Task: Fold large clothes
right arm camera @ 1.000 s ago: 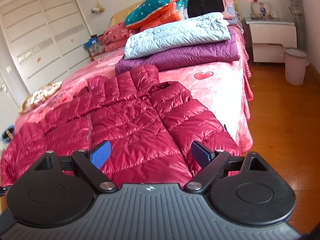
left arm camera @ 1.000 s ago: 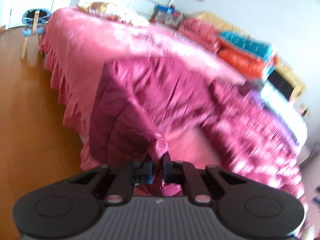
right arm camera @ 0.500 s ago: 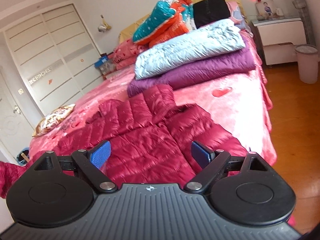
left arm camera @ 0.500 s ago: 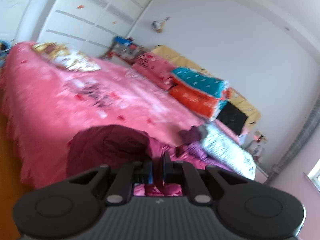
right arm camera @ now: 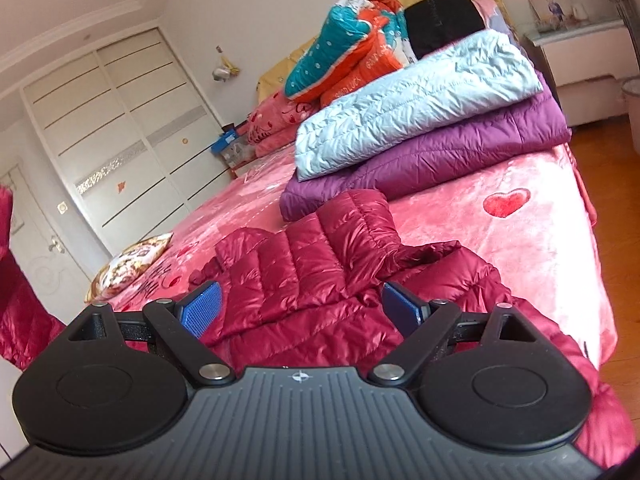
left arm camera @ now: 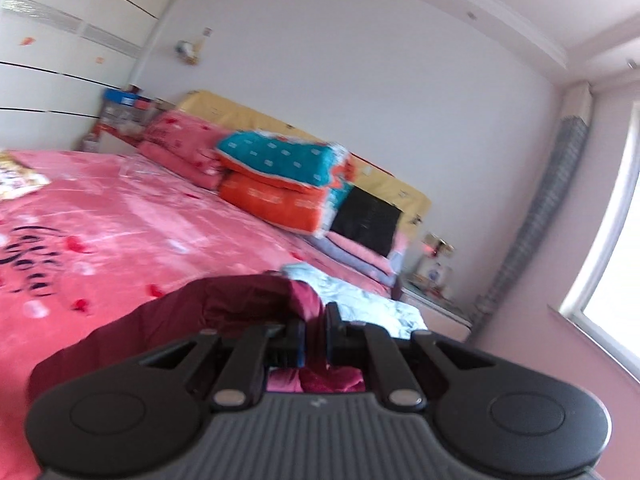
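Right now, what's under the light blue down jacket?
A folded purple down jacket lies under the light blue down jacket, on the pink bedspread. Anything between them is hidden.

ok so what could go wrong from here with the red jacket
The left gripper pinches only a thin edge of the red jacket, so the slick fabric may slip out mid-fold. The right gripper hangs open and pins nothing, so the whole jacket could drag across the bed. It also lies close to the purple coat and may snag it.
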